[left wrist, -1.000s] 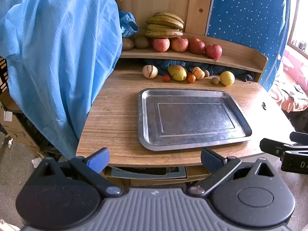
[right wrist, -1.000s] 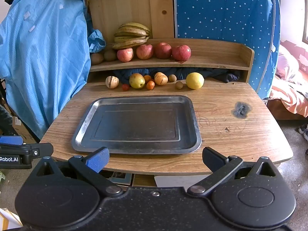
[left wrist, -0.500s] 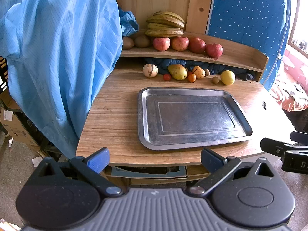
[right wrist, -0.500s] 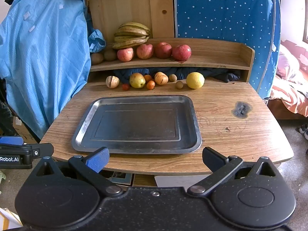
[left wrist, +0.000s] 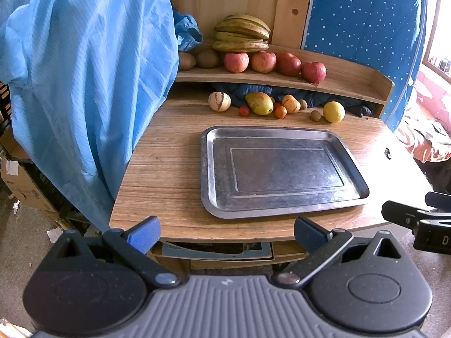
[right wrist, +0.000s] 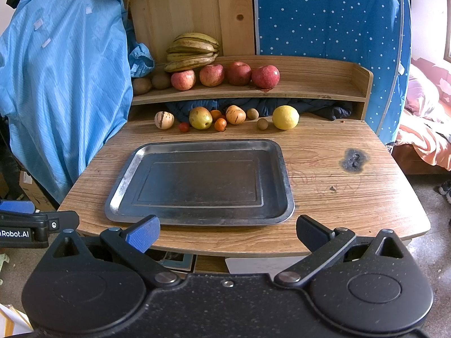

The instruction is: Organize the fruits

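Observation:
An empty metal tray lies on the wooden table. Behind it stands a row of fruit: a striped melon, a pear, small oranges, a lemon and small brown fruits. On the shelf sit several red apples and bananas. My left gripper is open and empty in front of the table's near edge. My right gripper is open and empty at the near edge too.
A blue cloth hangs at the table's left side. A blue dotted curtain stands behind the shelf. A burn mark is on the table at the right. A bed lies to the right.

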`<state>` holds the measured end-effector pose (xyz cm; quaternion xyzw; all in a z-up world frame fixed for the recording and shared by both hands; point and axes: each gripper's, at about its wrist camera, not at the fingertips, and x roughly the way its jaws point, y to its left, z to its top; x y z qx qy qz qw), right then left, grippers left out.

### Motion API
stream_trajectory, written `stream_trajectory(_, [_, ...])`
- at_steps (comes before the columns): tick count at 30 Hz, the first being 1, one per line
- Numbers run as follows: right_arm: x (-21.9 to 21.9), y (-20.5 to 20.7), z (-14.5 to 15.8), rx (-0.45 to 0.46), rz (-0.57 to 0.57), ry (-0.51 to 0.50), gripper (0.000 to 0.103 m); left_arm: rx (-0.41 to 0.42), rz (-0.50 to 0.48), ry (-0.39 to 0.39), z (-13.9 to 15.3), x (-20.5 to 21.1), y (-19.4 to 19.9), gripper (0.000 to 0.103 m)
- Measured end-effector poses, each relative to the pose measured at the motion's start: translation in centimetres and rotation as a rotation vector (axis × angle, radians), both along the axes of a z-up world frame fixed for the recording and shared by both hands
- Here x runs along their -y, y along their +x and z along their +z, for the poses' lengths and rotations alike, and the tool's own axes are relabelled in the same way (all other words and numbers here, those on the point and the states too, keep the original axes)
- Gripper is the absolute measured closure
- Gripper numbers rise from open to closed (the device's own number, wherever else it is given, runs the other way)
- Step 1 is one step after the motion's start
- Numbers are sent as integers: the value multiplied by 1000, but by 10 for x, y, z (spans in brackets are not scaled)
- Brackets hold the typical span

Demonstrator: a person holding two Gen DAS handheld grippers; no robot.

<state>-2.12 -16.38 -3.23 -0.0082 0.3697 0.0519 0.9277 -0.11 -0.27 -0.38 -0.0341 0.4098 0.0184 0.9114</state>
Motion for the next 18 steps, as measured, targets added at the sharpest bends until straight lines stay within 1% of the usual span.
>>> stream_trajectory(11, [3,2,0,-3,5,5,1,-13,10,11,-1,6,3,1])
stream_trajectory(18, [13,8,-3,-12,22,15,1,-31,31,16,-1,11,6,1])
